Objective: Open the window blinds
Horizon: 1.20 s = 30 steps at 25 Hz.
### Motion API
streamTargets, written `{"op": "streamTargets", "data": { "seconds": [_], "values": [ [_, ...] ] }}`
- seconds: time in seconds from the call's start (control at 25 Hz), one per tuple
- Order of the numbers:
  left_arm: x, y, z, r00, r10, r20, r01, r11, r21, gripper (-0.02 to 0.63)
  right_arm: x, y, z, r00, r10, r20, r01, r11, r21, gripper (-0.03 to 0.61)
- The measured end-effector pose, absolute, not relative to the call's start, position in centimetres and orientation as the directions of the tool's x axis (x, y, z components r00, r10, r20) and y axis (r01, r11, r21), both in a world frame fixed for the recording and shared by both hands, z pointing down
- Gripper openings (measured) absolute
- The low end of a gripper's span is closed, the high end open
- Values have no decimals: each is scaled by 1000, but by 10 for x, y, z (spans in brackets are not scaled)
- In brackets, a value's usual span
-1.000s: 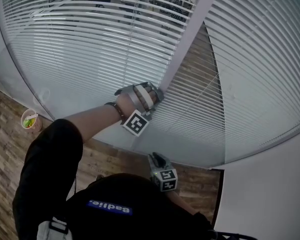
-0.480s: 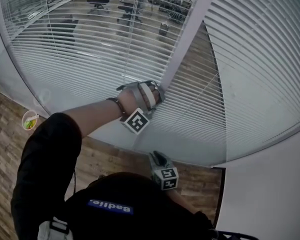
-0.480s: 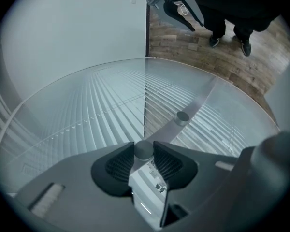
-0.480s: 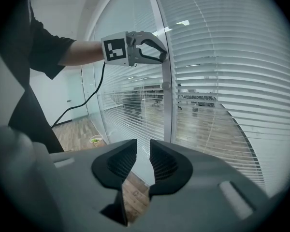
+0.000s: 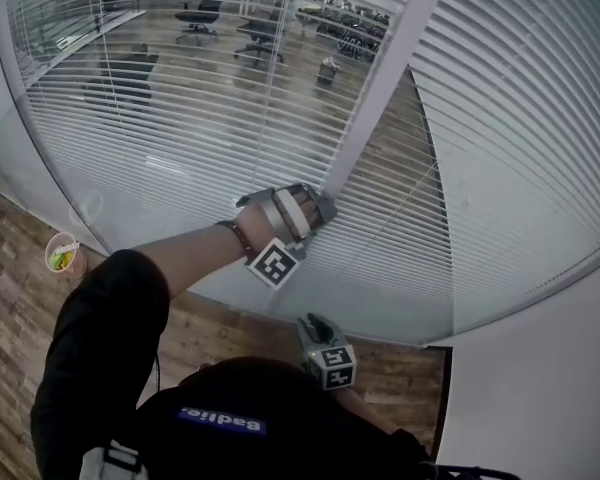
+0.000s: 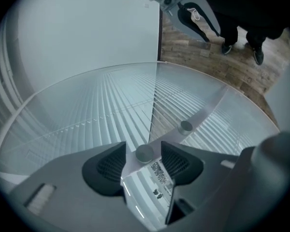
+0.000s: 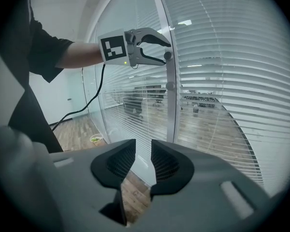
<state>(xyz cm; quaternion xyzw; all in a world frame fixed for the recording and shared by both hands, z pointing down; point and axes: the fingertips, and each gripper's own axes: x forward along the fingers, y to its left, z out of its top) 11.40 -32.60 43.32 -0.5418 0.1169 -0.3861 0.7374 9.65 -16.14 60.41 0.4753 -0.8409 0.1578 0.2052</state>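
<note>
White horizontal window blinds [image 5: 180, 128] behind glass, slats tilted open on the left panel, room with chairs visible through. Small round grey knob [image 6: 145, 153] on the dividing post [image 5: 375, 78].

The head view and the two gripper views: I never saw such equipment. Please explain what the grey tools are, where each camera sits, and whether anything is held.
There is no robot: a person holds a grey two-finger tool in each hand. The head view looks down from the person's head; each gripper view looks along one tool's fingers. The left gripper is at a round knob on the window post between the blinds. Its fingers have just been opening; the knob stands between them, unpinched. The right gripper hangs lower, open and empty. A small cup stands on the wooden floor.
</note>
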Motion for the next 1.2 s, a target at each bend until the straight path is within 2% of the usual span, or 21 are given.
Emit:
{"op": "streamTargets", "data": {
  "seconds": [0.16, 0.32, 0.48, 0.68, 1.0, 1.2],
  "values": [
    [108, -311, 430, 712, -670, 210, 343, 71, -937, 229, 84, -163, 607, -466, -730, 500, -860, 507, -61, 103],
    [82, -298, 414, 703, -700, 127, 141, -38, -989, 229, 70, -162, 603, -459, -732, 503, -862, 504, -53, 103],
    [57, -289, 444, 656, -741, 146, 54, -146, -988, 227, 59, -157, 612, -466, -725, 507, -855, 517, -47, 103],
    [24, -270, 468, 655, -734, 181, -23, -259, -966, 227, 34, -144, 613, -462, -704, 539, -854, 518, -56, 103],
    [-10, -238, 508, 709, -673, 209, -259, -525, -811, 219, 17, -127, 622, -396, -726, 562, -882, 470, -15, 98],
    [-6, -194, 541, 754, -599, 271, -325, -698, -638, 207, 32, -108, 613, -339, -743, 577, -908, 419, 5, 95]
  ]
}}
